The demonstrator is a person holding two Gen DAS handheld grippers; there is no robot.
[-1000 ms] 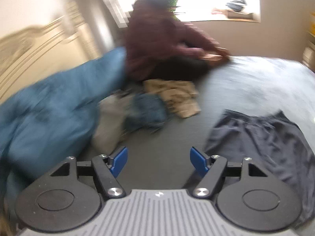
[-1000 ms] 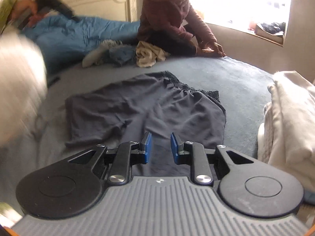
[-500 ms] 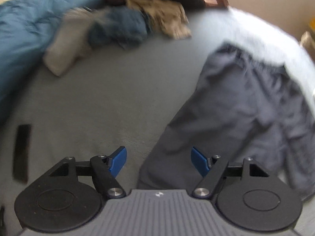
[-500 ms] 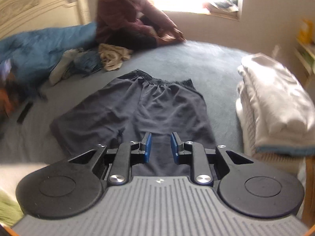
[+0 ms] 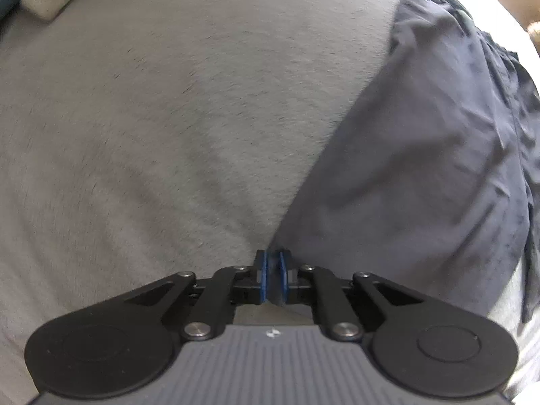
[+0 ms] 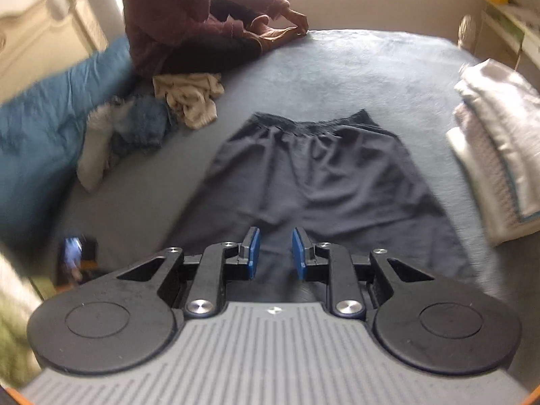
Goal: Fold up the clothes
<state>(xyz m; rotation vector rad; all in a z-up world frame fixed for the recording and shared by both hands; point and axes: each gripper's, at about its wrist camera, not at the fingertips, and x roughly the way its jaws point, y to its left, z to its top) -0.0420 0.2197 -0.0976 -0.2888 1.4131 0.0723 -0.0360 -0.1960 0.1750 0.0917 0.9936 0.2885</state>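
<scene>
You have the dark shorts [image 6: 314, 175] spread flat on the bed [image 5: 152, 118], waistband far. Your left gripper [image 5: 272, 278] is pinched on the near left hem corner — a fold seems under way. Your right gripper [image 6: 276, 253] hovers over the near hem, jaws apart, gripping nothing; it needs the other corner.

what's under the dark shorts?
The dark shorts lie flat on the grey-blue bed cover, which shows all around them. Anything beneath the fabric is covered; no bulge shows.
</scene>
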